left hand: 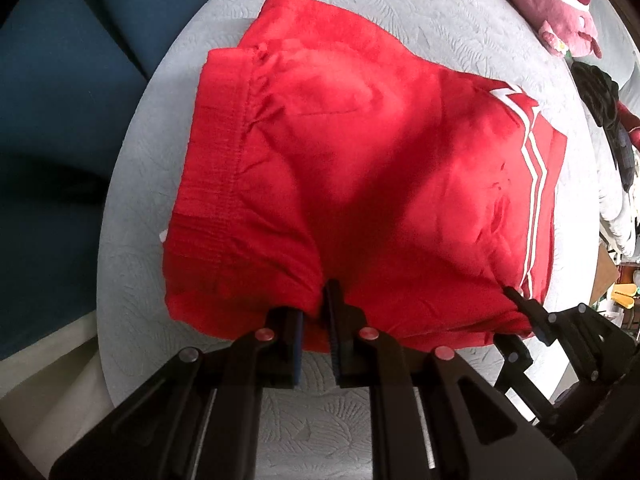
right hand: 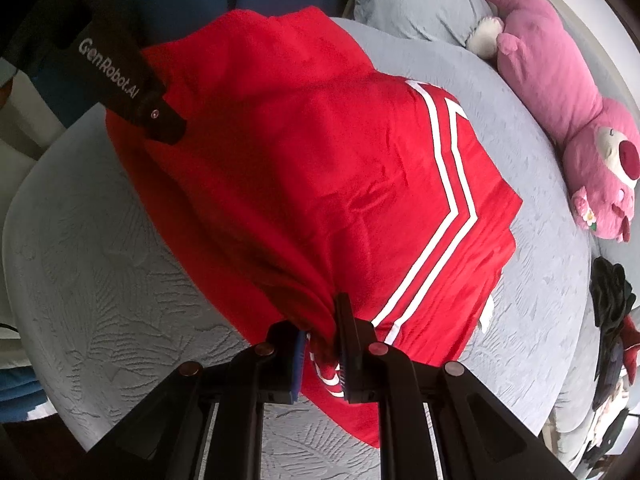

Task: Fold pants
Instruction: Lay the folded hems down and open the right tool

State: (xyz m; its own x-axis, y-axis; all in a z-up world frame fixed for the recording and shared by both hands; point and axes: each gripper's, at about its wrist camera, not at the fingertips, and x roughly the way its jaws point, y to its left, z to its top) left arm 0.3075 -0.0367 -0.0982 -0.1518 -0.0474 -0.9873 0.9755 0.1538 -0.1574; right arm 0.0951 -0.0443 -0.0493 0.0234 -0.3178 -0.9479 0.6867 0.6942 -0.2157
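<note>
Red pants [right hand: 304, 168], white chevron stripes; grey leaf-embossed bedcover [right hand: 104, 264]; pink plush bear [right hand: 560, 92].

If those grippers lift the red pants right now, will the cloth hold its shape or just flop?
Probably flop: the red pants bunch into gathers where the left gripper and right gripper pinch them. They look thin and light, creasing softly over the grey bedspread. The slightly shiny fabric might slip, so the folded layers could slide apart.
</note>
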